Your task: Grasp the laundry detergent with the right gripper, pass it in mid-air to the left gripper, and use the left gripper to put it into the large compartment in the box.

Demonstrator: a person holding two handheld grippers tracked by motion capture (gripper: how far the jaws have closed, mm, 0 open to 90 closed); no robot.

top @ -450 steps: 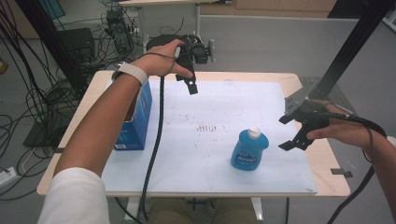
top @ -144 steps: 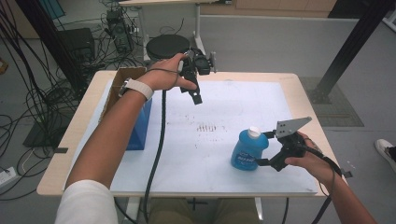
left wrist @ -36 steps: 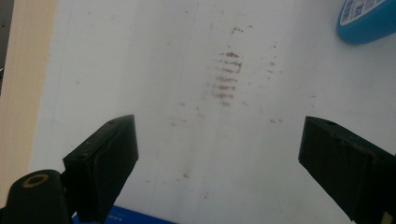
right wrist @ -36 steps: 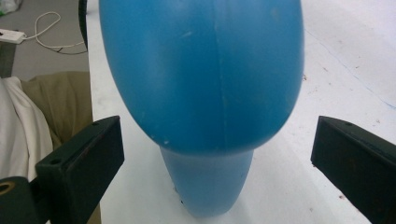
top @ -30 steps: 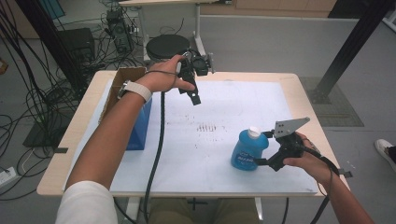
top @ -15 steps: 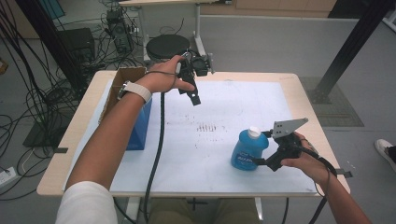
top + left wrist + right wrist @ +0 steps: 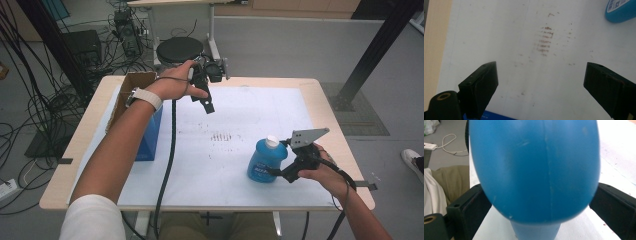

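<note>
The blue bottle [image 7: 266,160] stands upright near the front right of the white sheet [image 7: 240,150], with open sheet to its left. The right gripper [image 7: 280,172] has just been closing its jaws, which now clasp the bottle's sides; its cap is cut off in the right gripper view. The left gripper [image 7: 206,102] hangs unclenched and empty above the table's far edge [image 7: 260,80], beside the cardboard box [image 7: 131,95]. Cables litter the grey floor.

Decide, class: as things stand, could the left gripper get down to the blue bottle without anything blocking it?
Probably yes. The left gripper hangs open above the far side of the white sheet, with bare sheet between it and the blue bottle. The right gripper already brackets the bottle's right side, so only its left is free.
</note>
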